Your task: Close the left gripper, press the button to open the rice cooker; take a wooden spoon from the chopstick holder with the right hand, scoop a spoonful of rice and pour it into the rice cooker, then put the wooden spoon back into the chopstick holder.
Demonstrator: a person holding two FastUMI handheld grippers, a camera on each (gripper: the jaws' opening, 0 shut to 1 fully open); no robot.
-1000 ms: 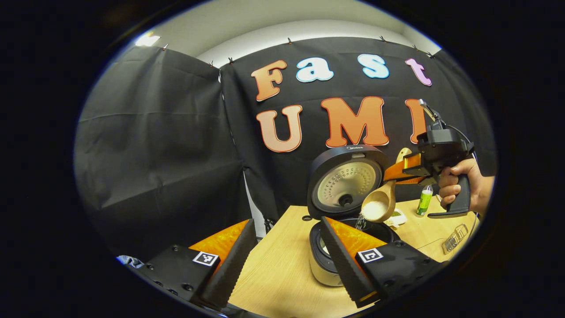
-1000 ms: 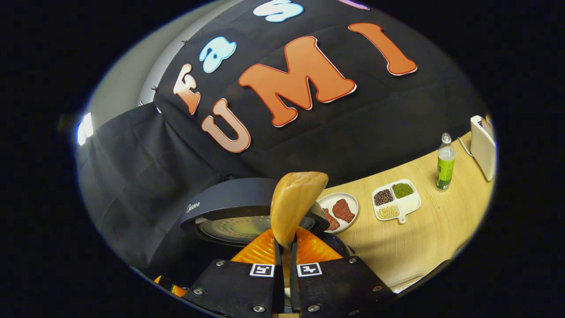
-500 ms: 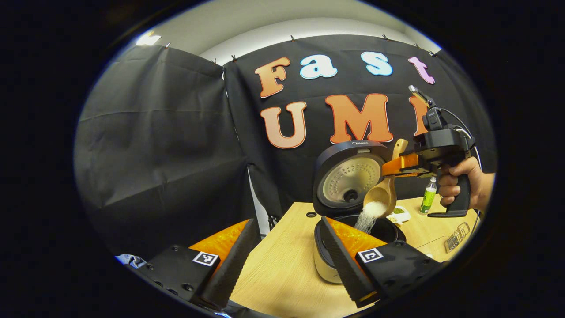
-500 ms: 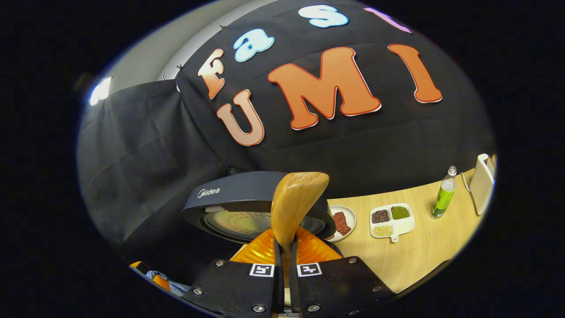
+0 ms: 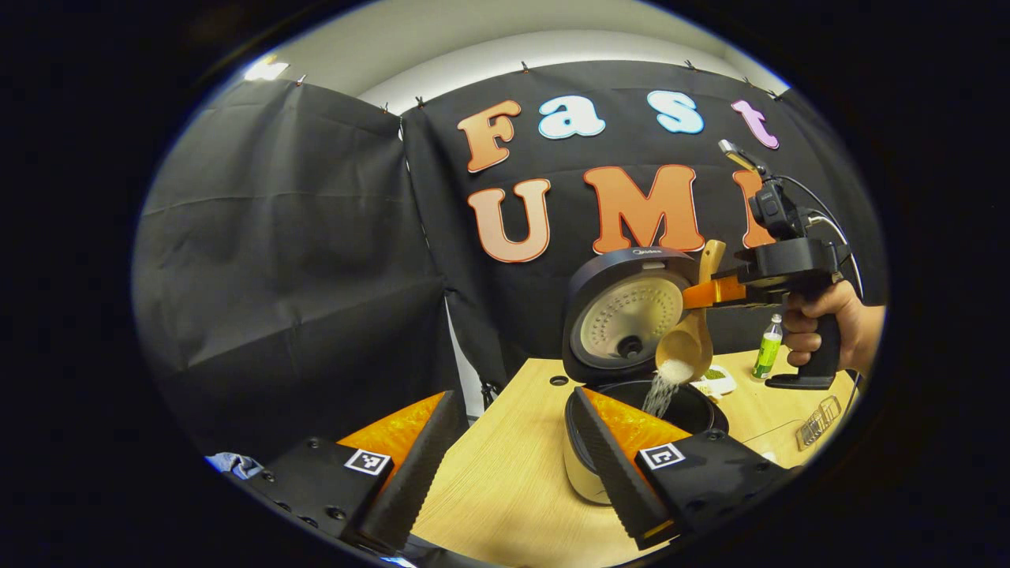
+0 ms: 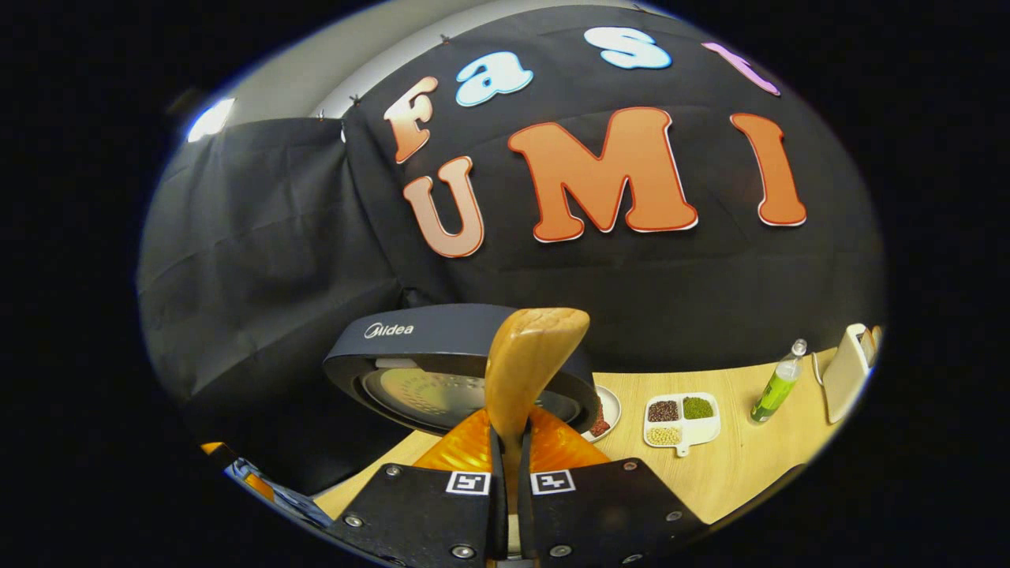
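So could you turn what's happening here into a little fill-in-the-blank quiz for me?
1. The right gripper is shut on the handle of a ____ spoon.
2. Rice is falling into the rice cooker, whose lid stands ____.
3. The left gripper is ____ and holds nothing.

Missing words: wooden; open; open

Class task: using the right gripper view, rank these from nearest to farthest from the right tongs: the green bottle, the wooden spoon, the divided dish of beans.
1. wooden spoon: gripped in the right tongs.
2. divided dish: on the table, to the right.
3. green bottle: farther right, beyond the dish.
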